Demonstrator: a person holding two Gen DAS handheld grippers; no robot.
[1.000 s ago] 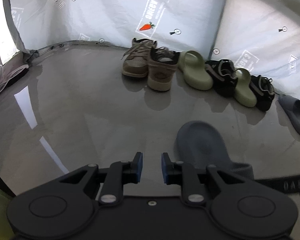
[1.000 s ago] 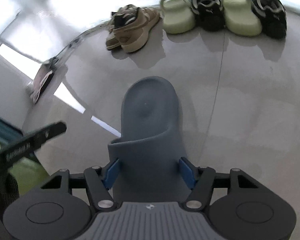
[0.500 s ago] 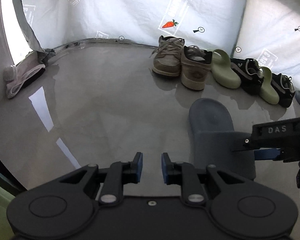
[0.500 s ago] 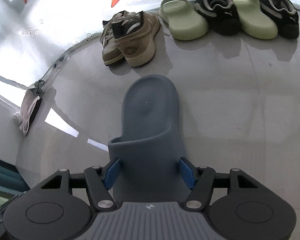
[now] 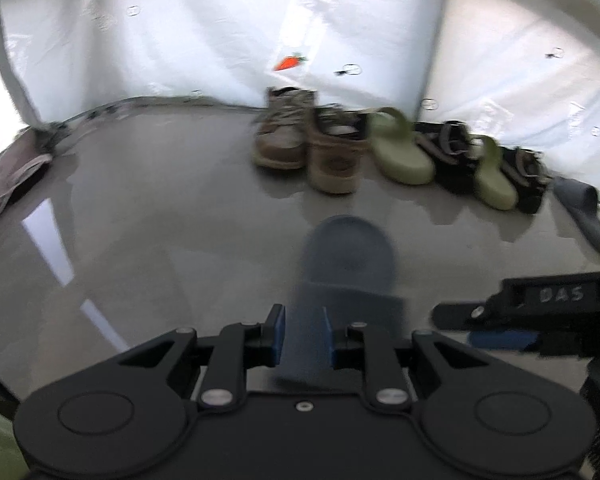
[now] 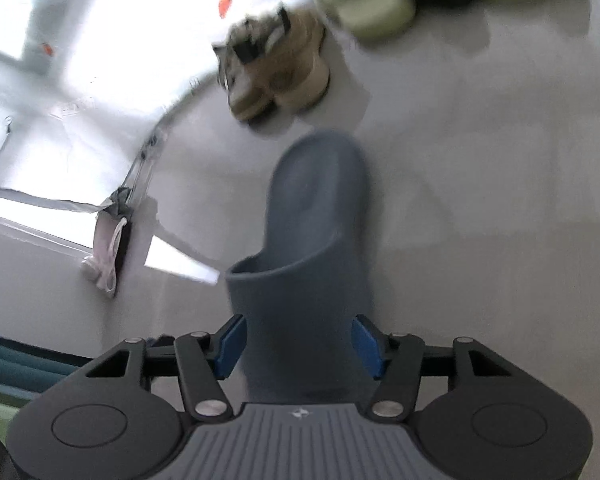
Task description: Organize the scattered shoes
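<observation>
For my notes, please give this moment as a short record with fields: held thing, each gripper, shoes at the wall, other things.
held thing: grey slide, its strap end between the pads of the right gripper
right gripper: jaws closing around the slide's strap
left gripper: nearly shut, nothing held
row at wall: tan sneakers, green slides, black sneakers
matching slide: second grey slide at the row's right end
other: cloth by the left wall
</observation>
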